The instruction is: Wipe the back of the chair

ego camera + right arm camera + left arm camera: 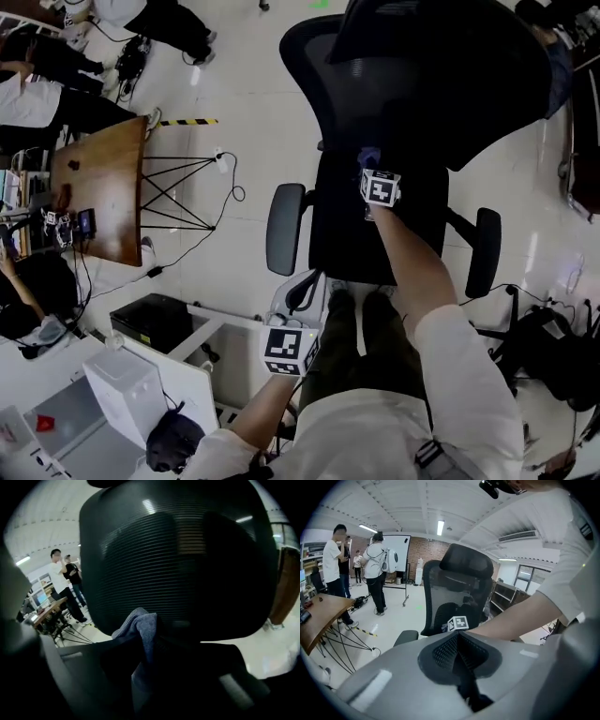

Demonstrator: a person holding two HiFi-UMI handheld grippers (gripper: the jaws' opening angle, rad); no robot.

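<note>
Upper centre, our right gripper [369, 169] pinches a blue-grey cloth [140, 625] close before the black mesh chair back [178, 559]. Lower left, our left gripper [457, 644] has its jaws together, empty. Wiping seems about to begin: press the cloth on, then sweep.

Office w/ whiteboard [403, 550], wood desk [98, 187], swivel chair [412, 94].

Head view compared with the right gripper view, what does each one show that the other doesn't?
Only the head view shows the left gripper, the chair's armrests and the wooden table. Only the right gripper view shows the right gripper's tongs shut on the blue-grey cloth. Both show the chair's mesh backrest.
</note>
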